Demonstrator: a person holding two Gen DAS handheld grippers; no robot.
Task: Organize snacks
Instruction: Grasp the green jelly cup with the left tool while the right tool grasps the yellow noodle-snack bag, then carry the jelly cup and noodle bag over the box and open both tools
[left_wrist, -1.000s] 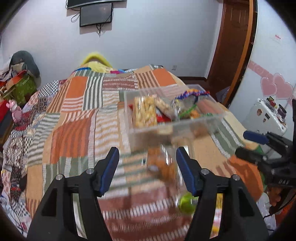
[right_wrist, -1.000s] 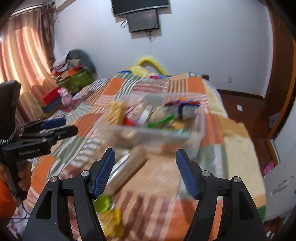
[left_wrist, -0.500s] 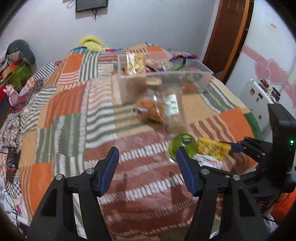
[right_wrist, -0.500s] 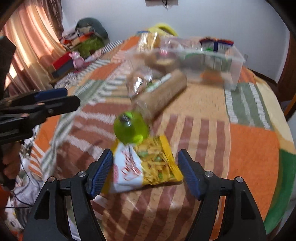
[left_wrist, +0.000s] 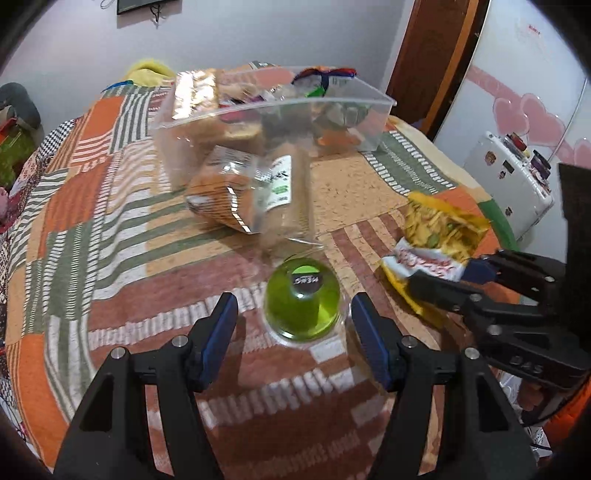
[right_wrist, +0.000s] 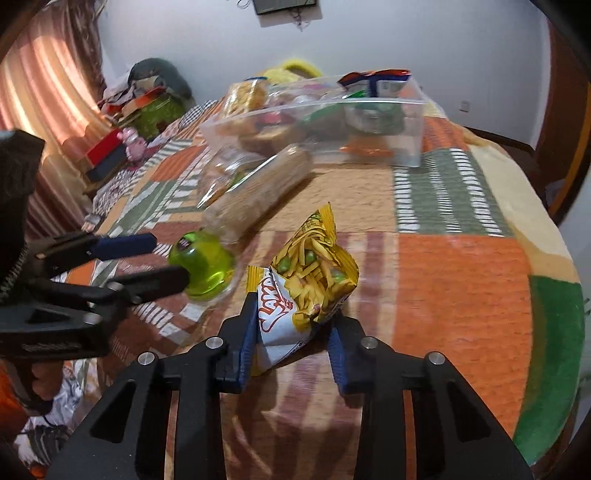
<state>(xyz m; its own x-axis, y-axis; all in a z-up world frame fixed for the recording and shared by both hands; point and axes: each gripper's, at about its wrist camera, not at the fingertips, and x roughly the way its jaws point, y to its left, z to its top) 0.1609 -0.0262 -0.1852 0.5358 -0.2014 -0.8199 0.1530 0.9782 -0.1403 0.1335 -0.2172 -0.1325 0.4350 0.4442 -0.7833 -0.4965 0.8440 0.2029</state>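
A green jelly cup (left_wrist: 302, 301) sits upside down on the patchwork quilt (left_wrist: 110, 229). My left gripper (left_wrist: 292, 306) straddles the cup, open, with a gap between each pad and the cup. A yellow and white snack bag (right_wrist: 314, 273) lies to the cup's right. My right gripper (right_wrist: 293, 325) is closing on the bag's white end, and its pads pinch it. The left gripper (right_wrist: 170, 258) and the cup (right_wrist: 201, 267) show at the left of the right wrist view. Beyond lie clear-wrapped biscuit packs (left_wrist: 255, 192) and a clear bin (left_wrist: 373, 125) full of snacks.
The quilt-covered bed drops off at the right, where a white appliance (left_wrist: 509, 177) and a brown door (left_wrist: 424, 55) stand. Piled clutter (right_wrist: 147, 107) and a curtain (right_wrist: 48, 92) are beyond the bed's left side. Bare quilt (right_wrist: 461, 280) lies right of the bag.
Both grippers dropped toward the quilt and tipped downward. The left one now frames the green cup. The right one's jaws went from wide apart to pinching the snack bag.
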